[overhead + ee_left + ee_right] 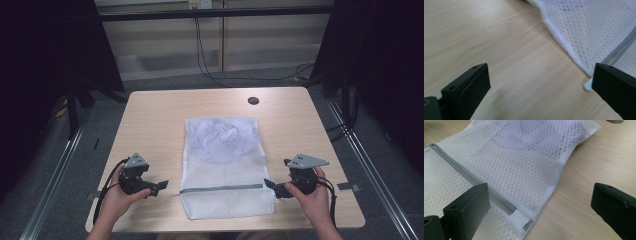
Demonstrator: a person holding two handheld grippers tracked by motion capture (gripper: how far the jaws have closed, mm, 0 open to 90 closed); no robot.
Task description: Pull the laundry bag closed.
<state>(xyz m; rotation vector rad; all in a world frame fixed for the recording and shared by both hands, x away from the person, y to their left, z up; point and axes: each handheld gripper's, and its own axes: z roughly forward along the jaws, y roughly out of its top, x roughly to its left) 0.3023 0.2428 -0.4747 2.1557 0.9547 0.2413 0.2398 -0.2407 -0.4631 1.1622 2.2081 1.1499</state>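
One white mesh laundry bag (225, 165) lies flat on the middle of the wooden table (155, 115), its long axis running from the near edge toward the far edge. A grey zipper (220, 189) crosses the bag near its near end, from side to side. A bunched white item (220, 137) shows through the mesh in the far half of the bag. In the left gripper view, the bag (594, 27) occupies the upper right, and a small white zipper pull (587, 86) rests on the tabletop at the end of the zipper (621, 48), just beside the right-hand jaw. In the right gripper view, the zipper (474, 180) runs diagonally across the bag (524, 162) and ends at a white fabric tab (520, 218) near the bag's edge.

The left gripper (156, 187) sits just beside the bag's left edge at zipper level, jaws spread wide and released, with bare table between them. The right gripper (272, 186) sits at the bag's right edge at the same level, jaws likewise spread and released; one jaw stands over the mesh, the other over bare table. Neither gripper grasps anything.

A dark round grommet (253, 100) is set into the table near the far edge.
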